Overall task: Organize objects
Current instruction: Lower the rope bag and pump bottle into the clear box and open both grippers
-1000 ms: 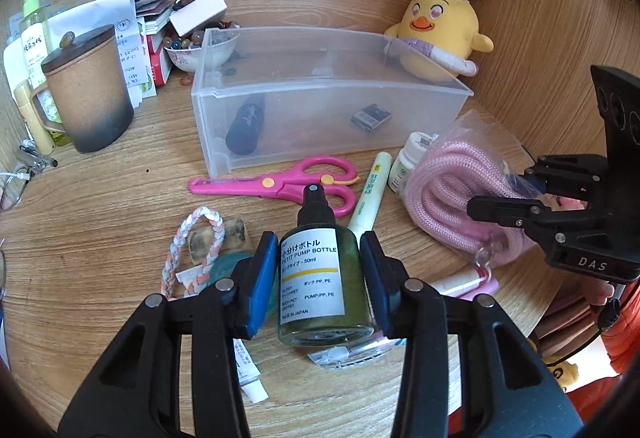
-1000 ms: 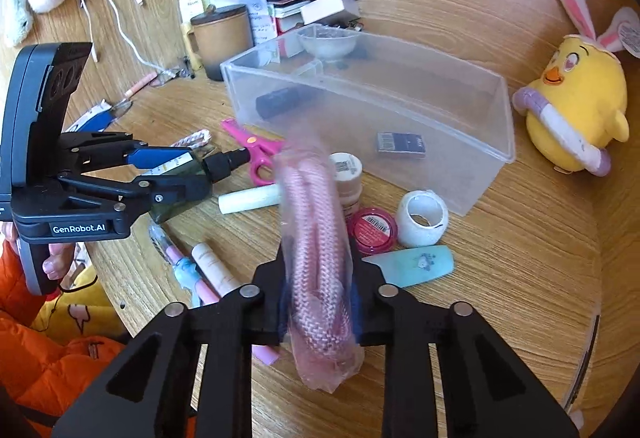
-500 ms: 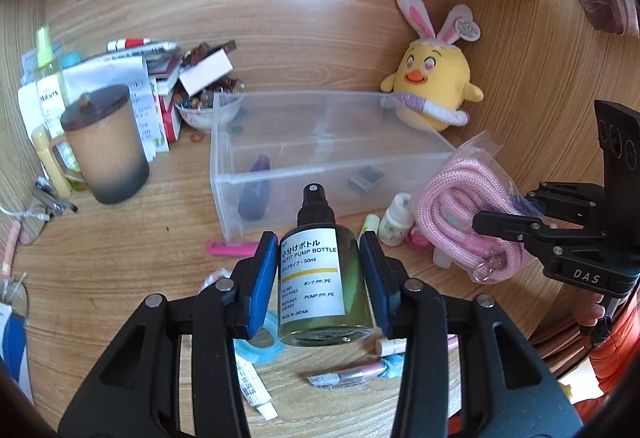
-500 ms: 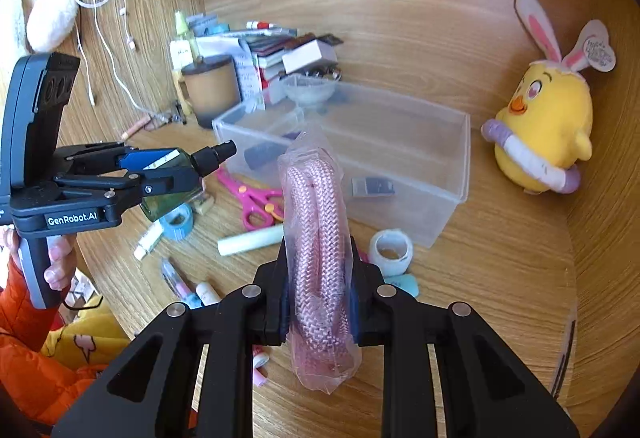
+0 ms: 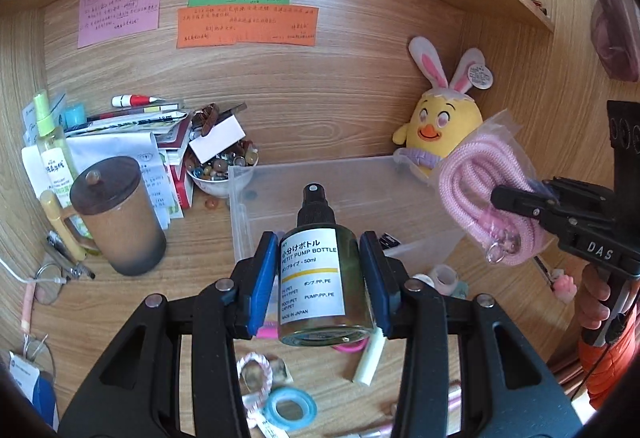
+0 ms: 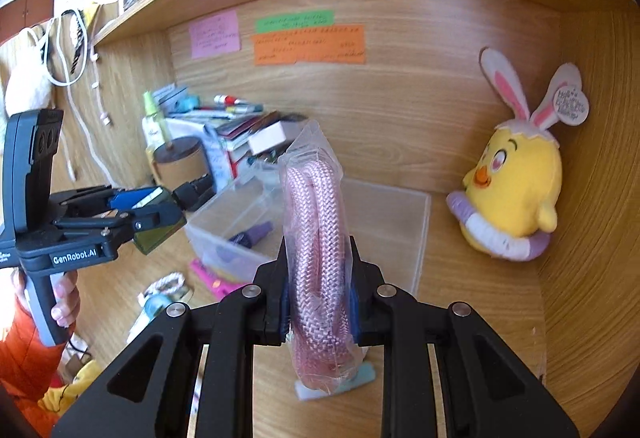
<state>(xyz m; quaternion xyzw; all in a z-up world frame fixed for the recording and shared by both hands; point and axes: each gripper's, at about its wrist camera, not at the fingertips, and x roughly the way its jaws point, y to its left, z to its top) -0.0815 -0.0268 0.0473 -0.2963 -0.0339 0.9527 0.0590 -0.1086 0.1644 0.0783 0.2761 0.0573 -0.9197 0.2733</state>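
Observation:
My left gripper (image 5: 319,270) is shut on a green pump bottle (image 5: 318,274) with a white label and black spray cap, held above the desk in front of the clear plastic bin (image 5: 280,178). My right gripper (image 6: 318,278) is shut on a bagged pink rope (image 6: 316,238), held in the air near the bin (image 6: 416,230). The rope also shows in the left wrist view (image 5: 484,198), to the right of the bin. The left gripper with the bottle shows in the right wrist view (image 6: 160,216), left of the bin. A dark purple item (image 6: 252,236) lies in the bin.
A yellow bunny plush (image 5: 440,126) sits behind the bin at the right. A brown lidded mug (image 5: 116,214), a bowl of beads (image 5: 222,168) and stacked papers stand at the left. Tape roll (image 5: 290,408), a white tube (image 5: 370,358) and small items lie on the desk below.
Both grippers have risen from the desk with their loads, the bottle and the bagged rope. The views now tilt up toward the back wall and its sticky notes.

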